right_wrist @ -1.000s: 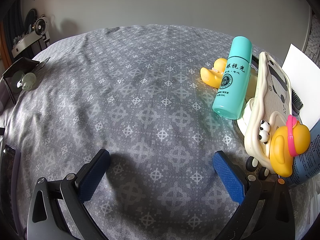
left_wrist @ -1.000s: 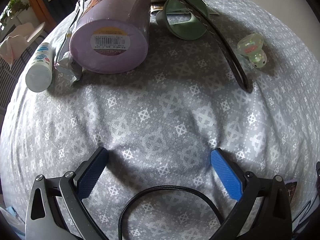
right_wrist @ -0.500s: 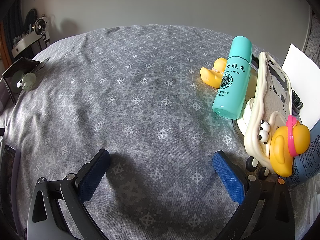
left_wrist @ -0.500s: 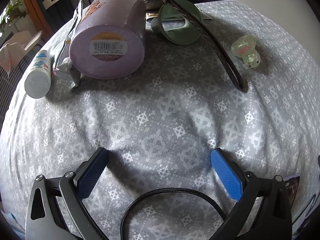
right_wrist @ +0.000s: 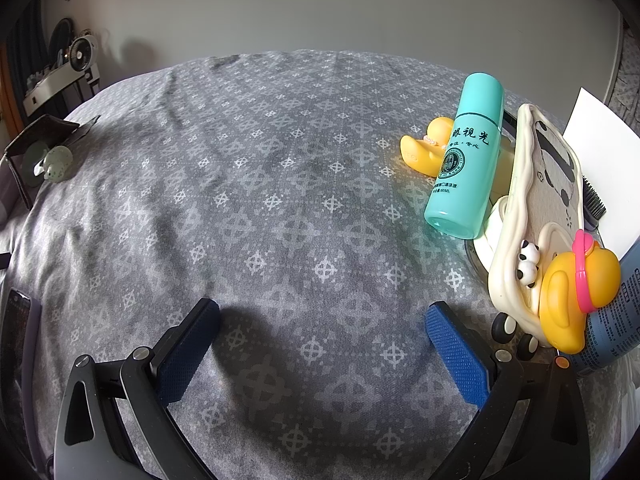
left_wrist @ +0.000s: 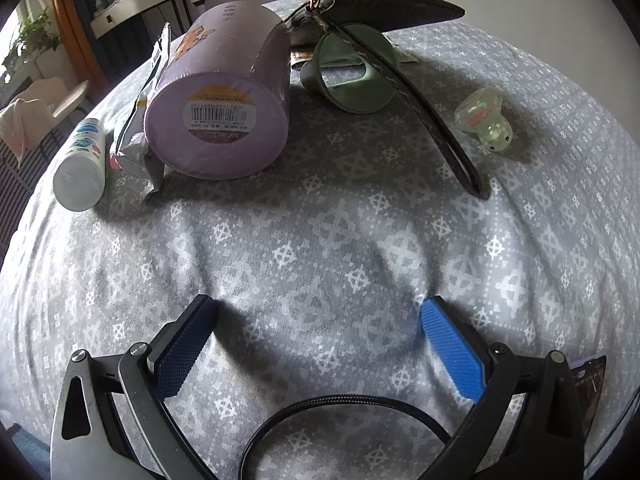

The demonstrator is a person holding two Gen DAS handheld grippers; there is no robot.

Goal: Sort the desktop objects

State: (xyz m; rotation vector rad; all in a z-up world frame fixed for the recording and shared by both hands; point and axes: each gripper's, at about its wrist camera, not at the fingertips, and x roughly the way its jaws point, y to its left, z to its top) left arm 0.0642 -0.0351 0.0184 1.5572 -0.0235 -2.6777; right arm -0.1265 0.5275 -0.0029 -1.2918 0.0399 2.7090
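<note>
In the left wrist view, my left gripper is open and empty above the grey patterned cloth. Ahead of it lie a purple cylinder on its side, a white tube, a foil packet, a green cup, a dark pouch with a strap and a pale green toy. In the right wrist view, my right gripper is open and empty. To its right stand a teal bottle, two yellow ducks and a cream phone case.
A black cable loops between the left gripper's arms. A card lies at the lower right. In the right wrist view a phone lies at the left edge, a comb and white paper at the right. A wall stands behind.
The left gripper has pulled back and tilted up a little, so the objects sit slightly farther and more of the room shows. The right gripper has not moved.
</note>
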